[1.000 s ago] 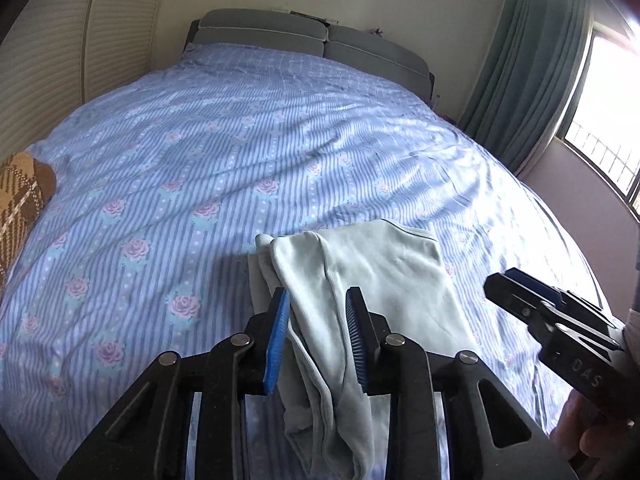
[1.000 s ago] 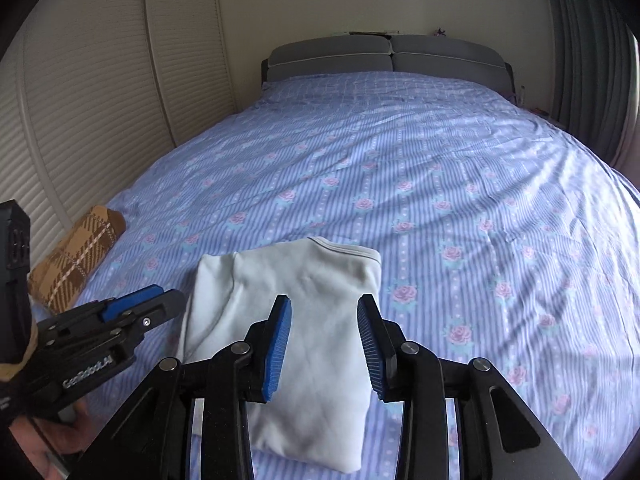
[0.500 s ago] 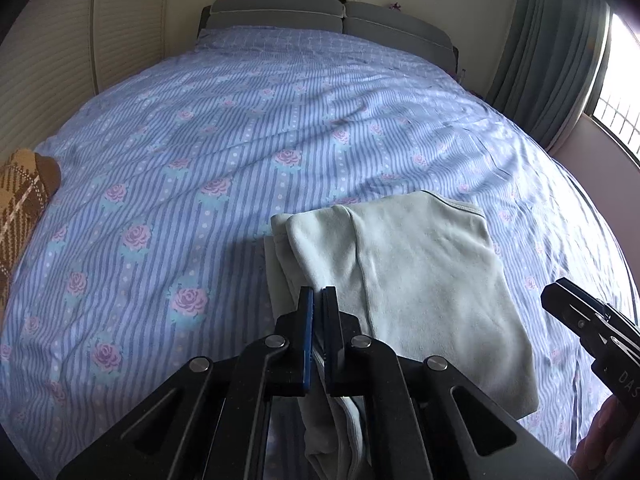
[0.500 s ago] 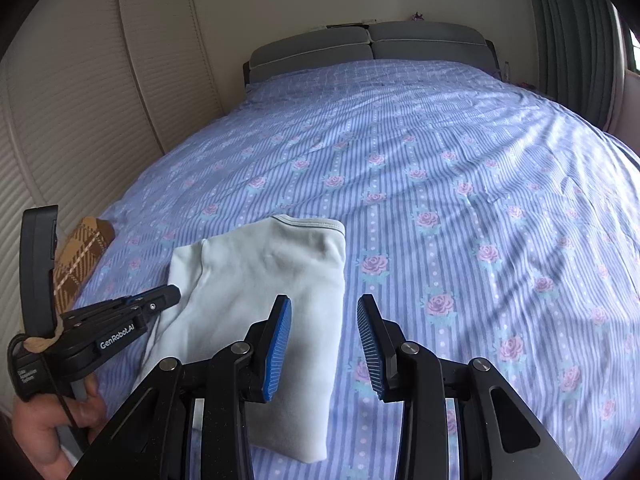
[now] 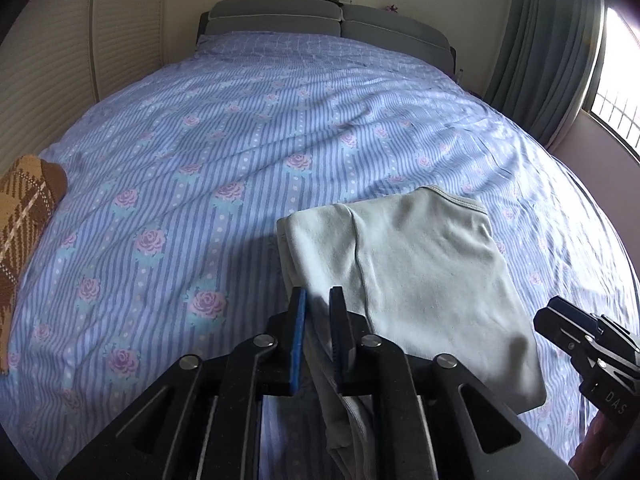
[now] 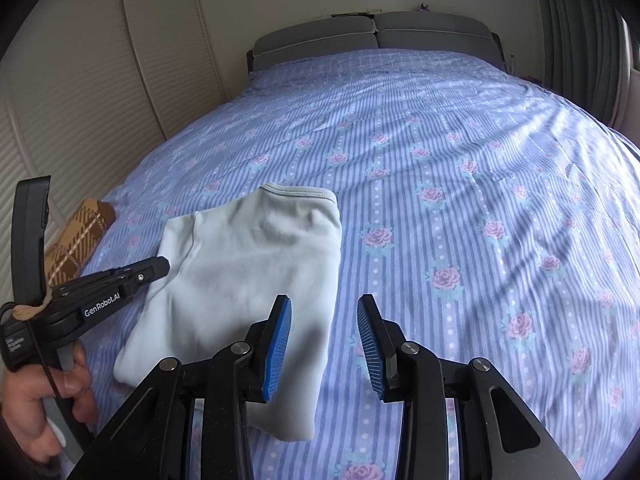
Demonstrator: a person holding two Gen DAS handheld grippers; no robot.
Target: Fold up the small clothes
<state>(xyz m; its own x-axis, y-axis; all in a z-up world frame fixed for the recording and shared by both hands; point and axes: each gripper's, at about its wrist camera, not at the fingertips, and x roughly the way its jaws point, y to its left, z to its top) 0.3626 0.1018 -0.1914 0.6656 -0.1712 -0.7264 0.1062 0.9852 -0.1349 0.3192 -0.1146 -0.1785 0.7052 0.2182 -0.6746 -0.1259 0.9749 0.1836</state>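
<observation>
A pale green folded garment [image 5: 420, 272] lies on the near part of the bed, its banded hem toward the headboard. My left gripper [image 5: 318, 300] is at the garment's left fold; its jaws are opening, a narrow gap between them with the fabric edge still in it. From the right wrist, the garment [image 6: 256, 256] is left of centre and the left gripper [image 6: 158, 268] points at its left side, held by a hand [image 6: 60, 392]. My right gripper [image 6: 324, 312] hovers open over the garment's near right edge, pressing on nothing. Its tip [image 5: 560, 320] shows at the right.
The bed has a blue striped sheet with roses [image 5: 240, 140] and a grey headboard [image 5: 332, 20]. A brown plaid cloth [image 5: 28, 208] lies at the bed's left edge. Louvred doors [image 6: 80, 100] stand on the left, a curtain [image 5: 540, 60] and window on the right.
The left jaws closed on the garment's left fold, then parted a little. The right gripper sank slightly and drifted toward the garment's right edge, staying open.
</observation>
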